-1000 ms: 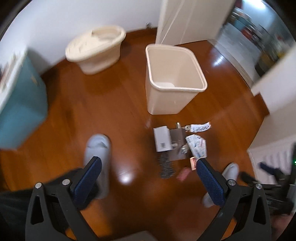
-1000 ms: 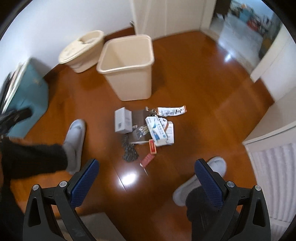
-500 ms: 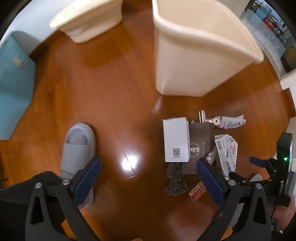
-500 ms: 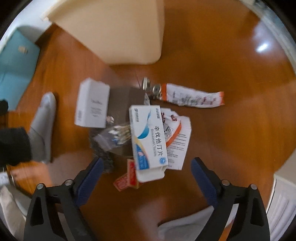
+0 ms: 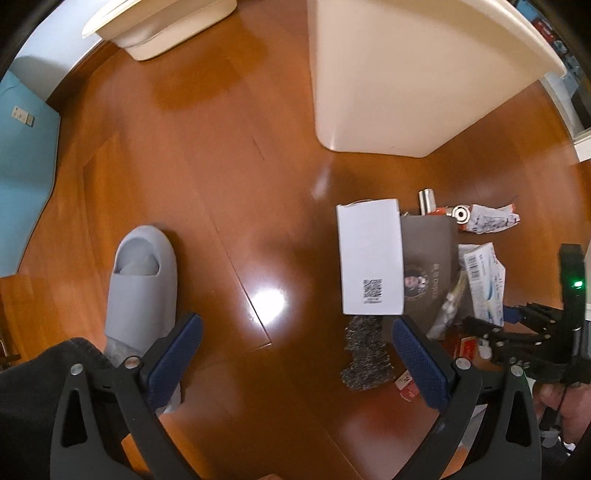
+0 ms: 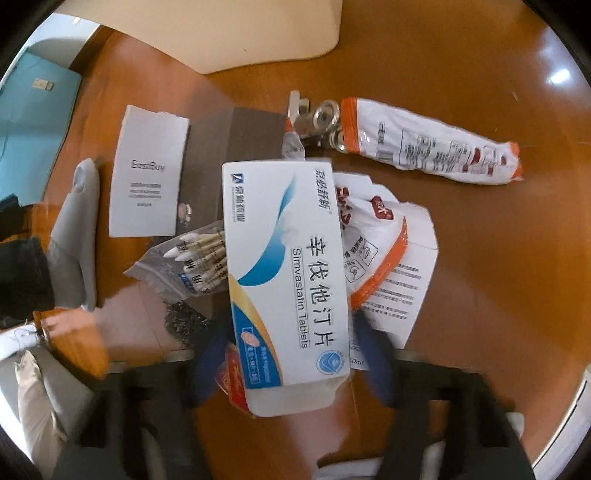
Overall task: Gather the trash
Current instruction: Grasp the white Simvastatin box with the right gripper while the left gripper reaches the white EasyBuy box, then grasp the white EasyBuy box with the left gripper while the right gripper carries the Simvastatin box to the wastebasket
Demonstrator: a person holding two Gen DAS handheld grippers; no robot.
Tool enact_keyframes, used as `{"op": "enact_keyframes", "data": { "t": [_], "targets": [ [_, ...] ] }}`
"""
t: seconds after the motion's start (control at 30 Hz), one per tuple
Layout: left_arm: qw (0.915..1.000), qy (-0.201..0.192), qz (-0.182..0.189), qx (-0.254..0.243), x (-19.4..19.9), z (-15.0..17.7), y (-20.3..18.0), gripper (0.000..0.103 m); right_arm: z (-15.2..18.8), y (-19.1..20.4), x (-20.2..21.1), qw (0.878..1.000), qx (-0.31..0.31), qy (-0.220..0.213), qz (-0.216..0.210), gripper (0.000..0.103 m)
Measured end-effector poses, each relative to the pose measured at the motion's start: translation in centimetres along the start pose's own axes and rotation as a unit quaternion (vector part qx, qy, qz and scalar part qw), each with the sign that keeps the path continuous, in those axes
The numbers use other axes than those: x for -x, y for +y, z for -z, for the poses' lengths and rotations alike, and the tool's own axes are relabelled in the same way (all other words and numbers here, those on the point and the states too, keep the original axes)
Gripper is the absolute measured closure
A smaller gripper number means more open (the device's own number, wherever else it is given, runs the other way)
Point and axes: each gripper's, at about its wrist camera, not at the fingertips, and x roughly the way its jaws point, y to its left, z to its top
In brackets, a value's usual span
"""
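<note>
A pile of trash lies on the wooden floor in front of a beige bin (image 5: 406,74). On top is a white-and-blue tablet box (image 6: 288,266). My right gripper (image 6: 291,332) points down over it, its jaws closing, with the blurred blue pads against the box's two long sides. Around it lie a white carton (image 6: 147,173), a brown box (image 6: 229,147), a bag of cotton swabs (image 6: 192,262), an orange-and-white wrapper (image 6: 428,147) and leaflets. My left gripper (image 5: 295,325) hangs open over bare floor, left of the white carton (image 5: 369,258), holding nothing.
A person's foot in a grey slipper (image 5: 142,284) stands left of the left gripper. A dark wiry scrap (image 5: 365,354) lies below the carton. A teal cabinet (image 5: 22,166) is at the left edge, and a beige lidded tub (image 5: 159,26) at the back.
Both grippers have dropped toward the floor, so the pile and bin look much larger. The right jaws have narrowed from wide apart to the sides of the tablet box.
</note>
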Motion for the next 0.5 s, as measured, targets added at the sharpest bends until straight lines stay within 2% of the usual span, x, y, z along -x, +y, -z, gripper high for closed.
{"op": "enact_keyframes", "data": {
  "t": [0.1,0.3,0.43,0.5],
  "targets": [
    [1.0000,-0.002,-0.003,-0.003,-0.3,0.0,0.1,0.000,0.2,-0.3,0.5,1.000,-0.004,-0.011,-0.015,0.048],
    [0.9991,0.011,0.040,-0.001,-2.1,-1.0,-1.4,0.000,-0.1,-1.2,3.6,0.998,-0.023,-0.043,-0.040,0.048],
    [0.9987,0.016,0.045,-0.021,-4.5,-2.4,-3.4,0.000,-0.6,-2.0,5.8,0.995,-0.042,-0.074,-0.048,0.048],
    [0.9972,0.031,0.068,-0.010,-5.9,-3.0,-3.3,0.001,-0.8,-2.4,6.5,0.994,-0.046,-0.082,-0.048,0.048]
  ]
}}
